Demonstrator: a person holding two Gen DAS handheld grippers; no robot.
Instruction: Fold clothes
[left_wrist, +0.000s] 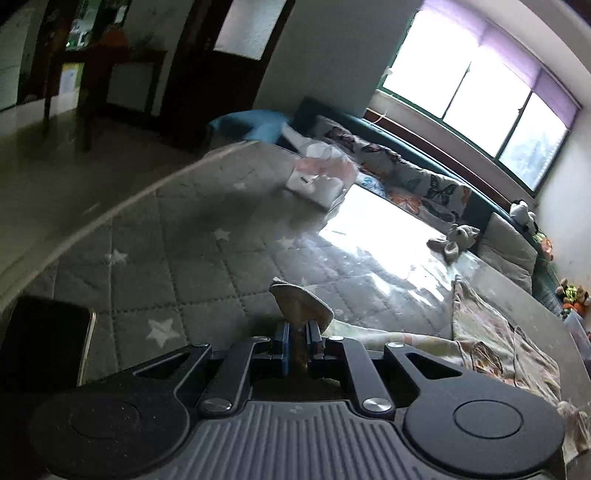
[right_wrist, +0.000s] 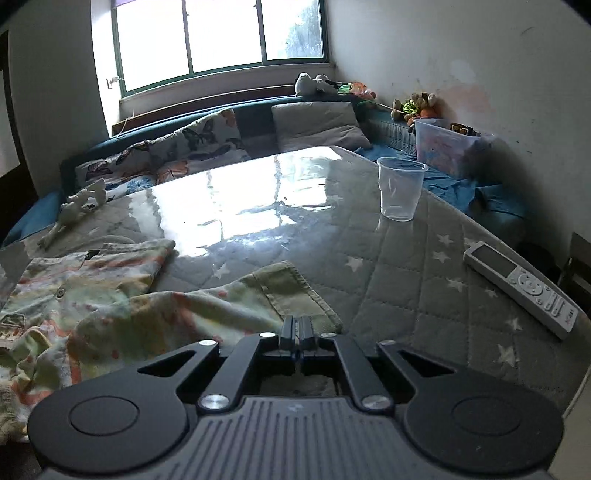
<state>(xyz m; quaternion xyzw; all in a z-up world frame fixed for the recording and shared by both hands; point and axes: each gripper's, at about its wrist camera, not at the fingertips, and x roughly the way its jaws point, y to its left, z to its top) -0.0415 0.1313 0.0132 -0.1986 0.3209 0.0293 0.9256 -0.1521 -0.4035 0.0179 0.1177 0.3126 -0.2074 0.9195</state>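
Rumpled pale printed garment (right_wrist: 110, 306), cuff pinched by left tongs (left_wrist: 298, 334).

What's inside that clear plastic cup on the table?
Nothing that I can see: the plastic cup stands upright and looks empty, the star-patterned table cover showing through its walls. A little clear liquid couldn't be ruled out.

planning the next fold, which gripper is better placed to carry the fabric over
Left, probably: the left gripper is shut on a raised corner of the garment. The right gripper looks shut at the hem, its grip unclear.
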